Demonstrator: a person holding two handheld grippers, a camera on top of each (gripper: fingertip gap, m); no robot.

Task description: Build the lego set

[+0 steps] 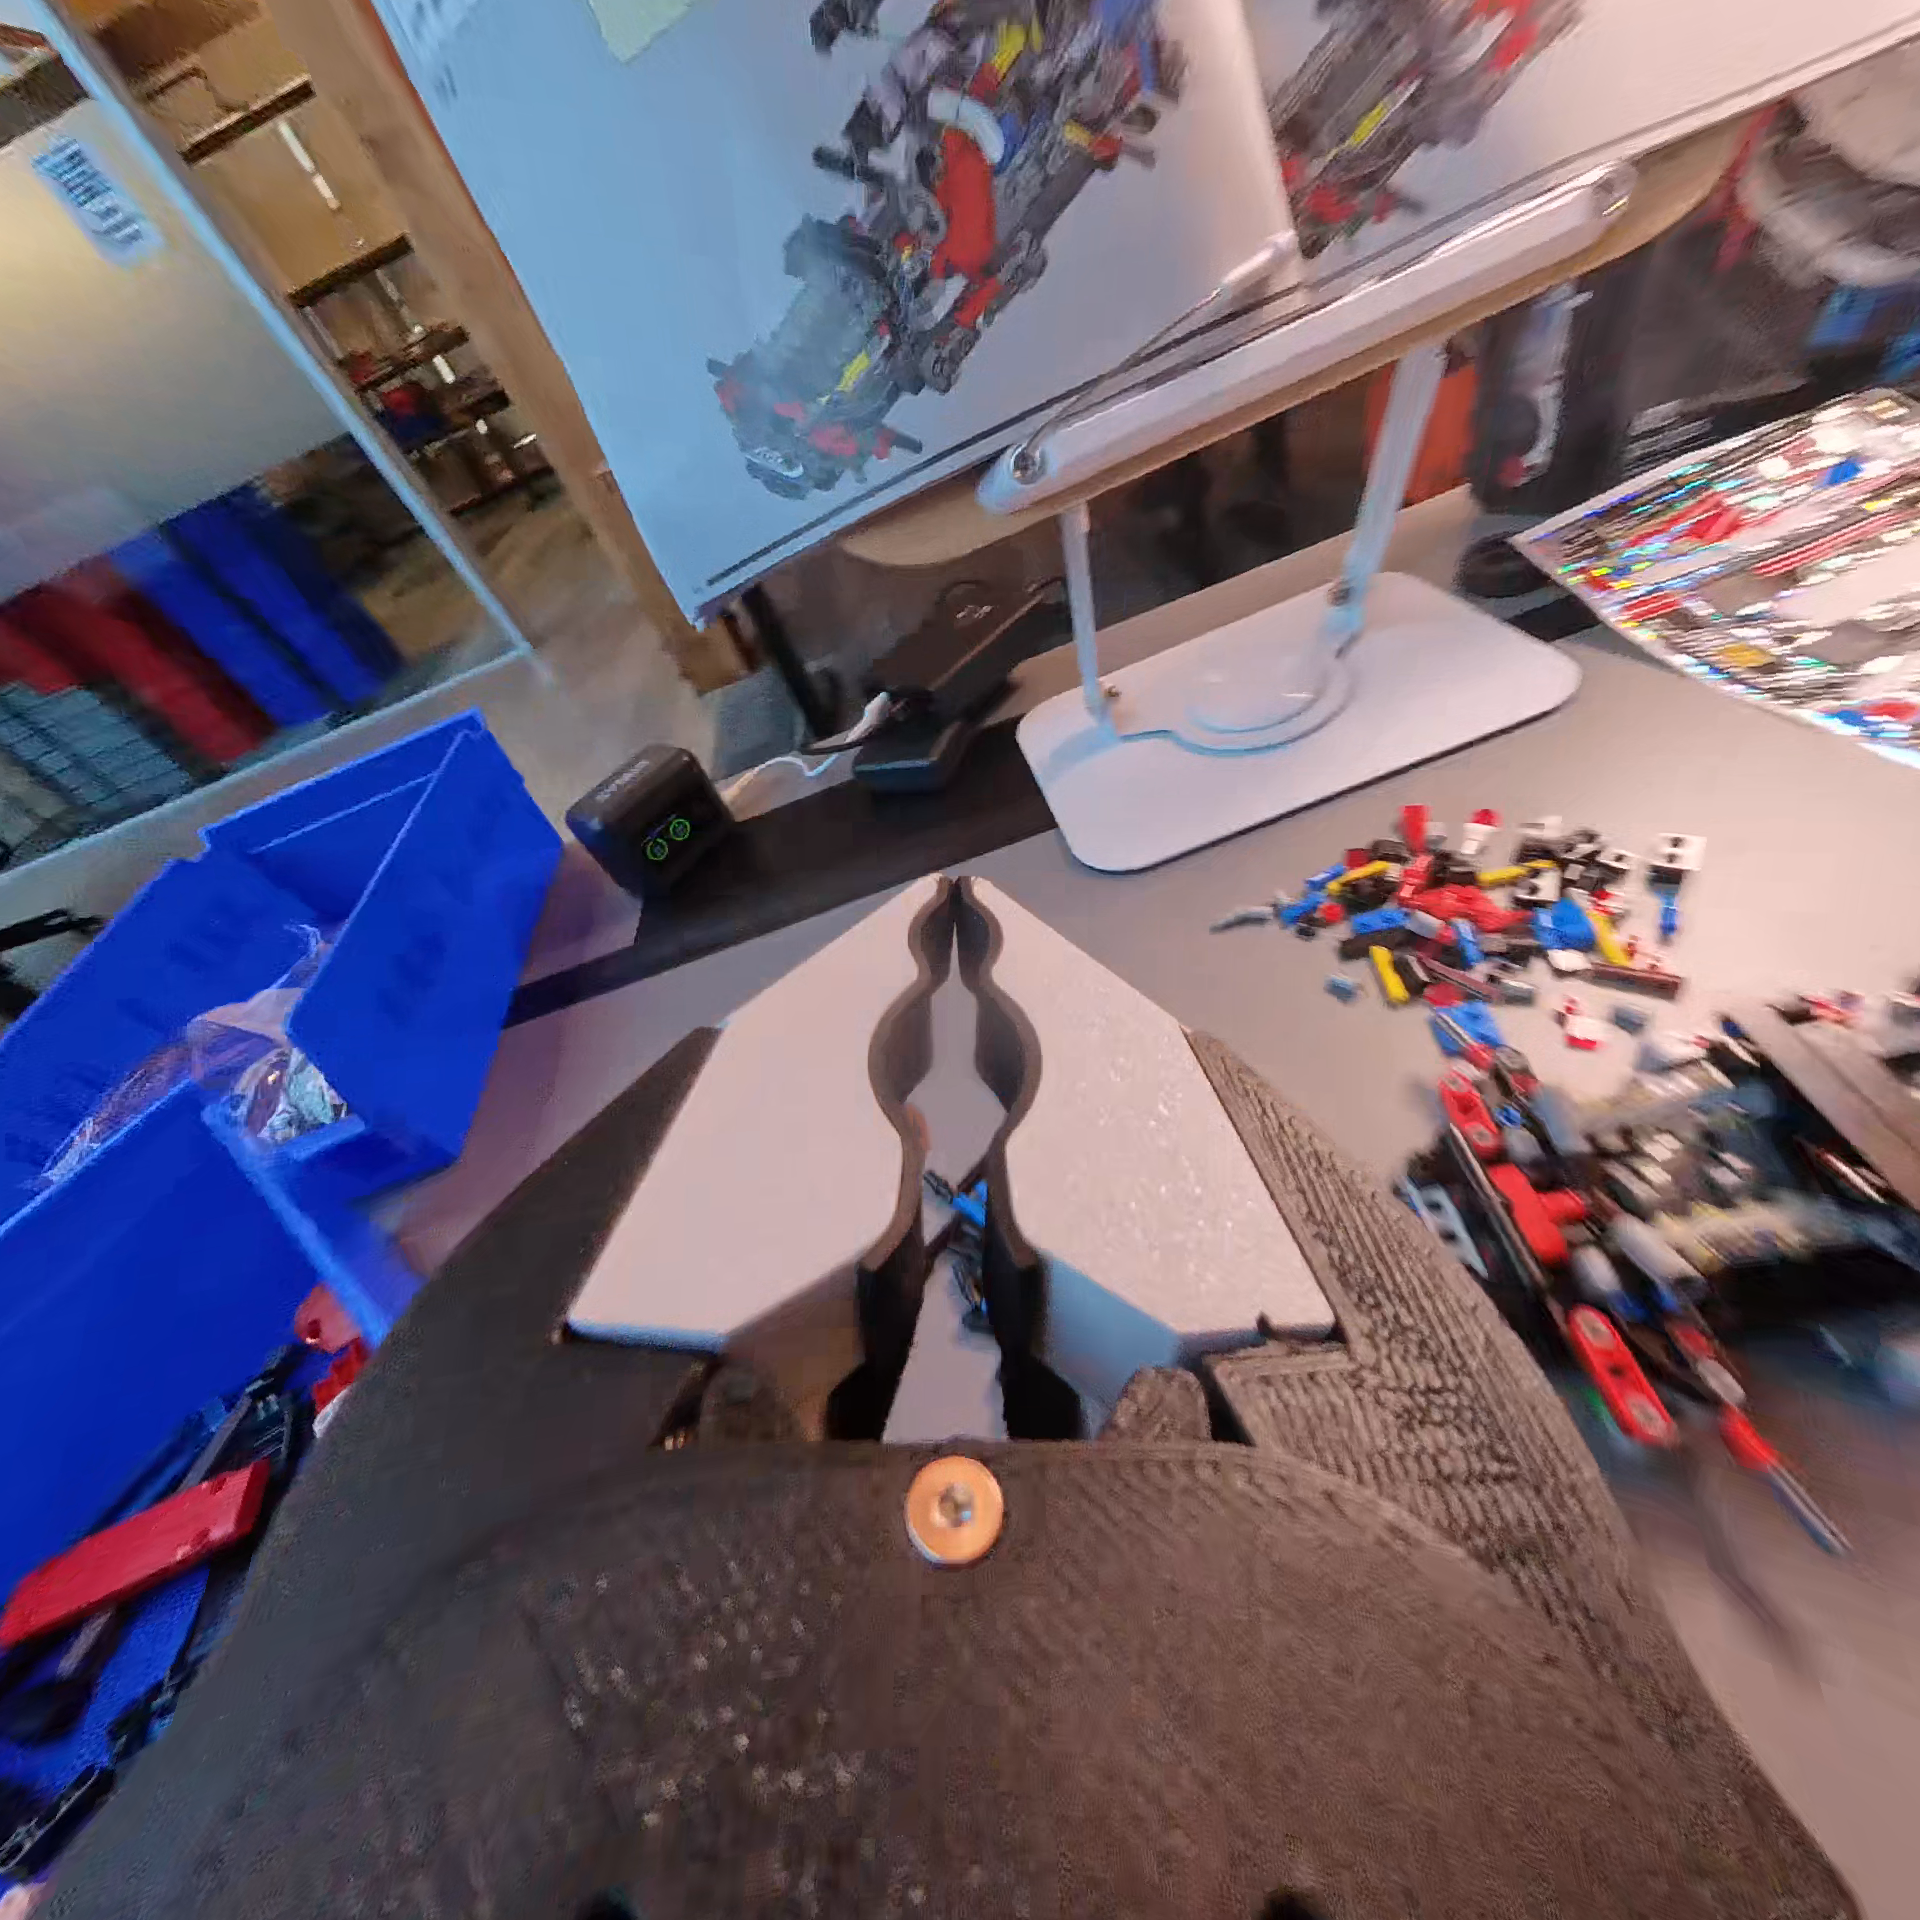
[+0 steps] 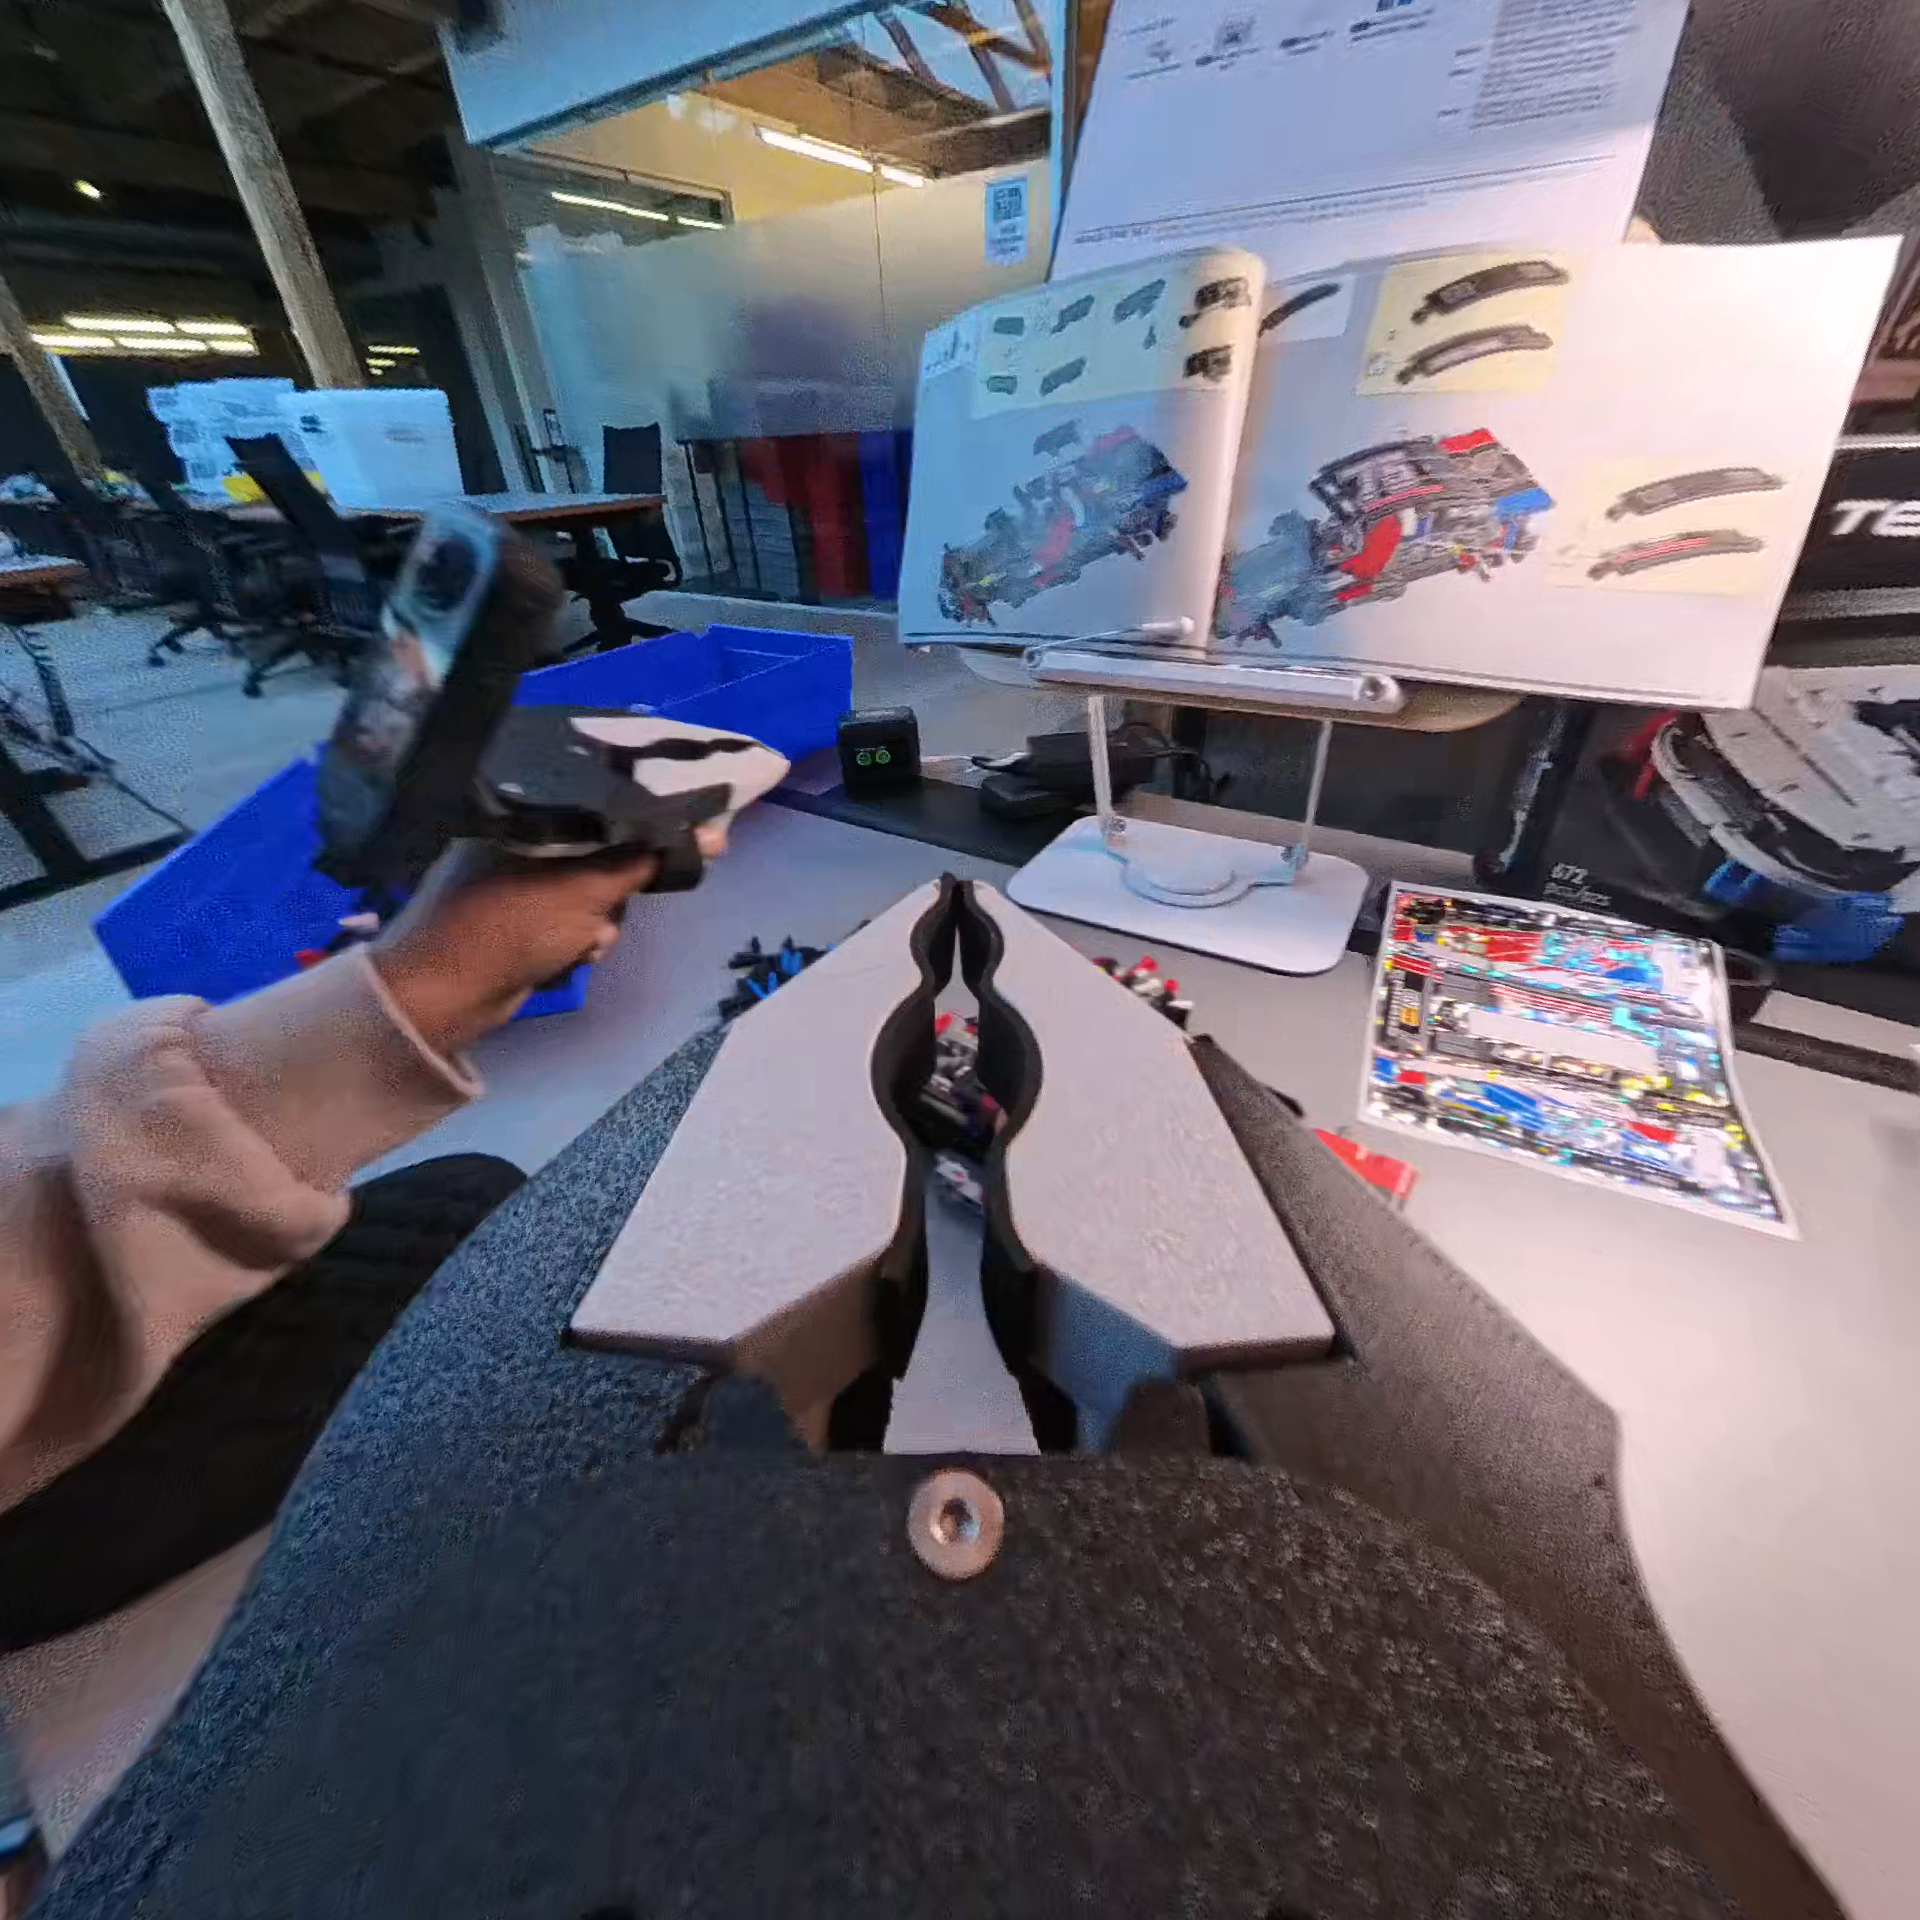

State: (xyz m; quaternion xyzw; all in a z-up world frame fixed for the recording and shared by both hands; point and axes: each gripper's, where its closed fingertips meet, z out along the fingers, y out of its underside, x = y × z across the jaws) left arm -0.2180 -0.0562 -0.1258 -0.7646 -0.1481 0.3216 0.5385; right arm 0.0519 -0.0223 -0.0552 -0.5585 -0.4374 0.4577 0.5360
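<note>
In the left wrist view my left gripper [image 1: 956,889] is shut and empty, held above the grey table. A pile of loose Lego pieces [image 1: 1455,920] lies to its right. A partly built black and red model [image 1: 1662,1247], blurred, lies nearer at the right. In the right wrist view my right gripper [image 2: 956,889] is shut and empty, with part of the model [image 2: 954,1086] showing through the gap between its fingers. A hand holds the left gripper [image 2: 764,764] up at the left. Small black and blue pins [image 2: 769,961] lie on the table.
An open instruction book [image 2: 1351,468] rests on a white stand [image 2: 1184,883] at the back. Blue bins [image 1: 312,935] with bagged parts stand at the left. A shiny sticker sheet [image 2: 1558,1049] lies at the right. A small black device [image 1: 655,816] sits behind.
</note>
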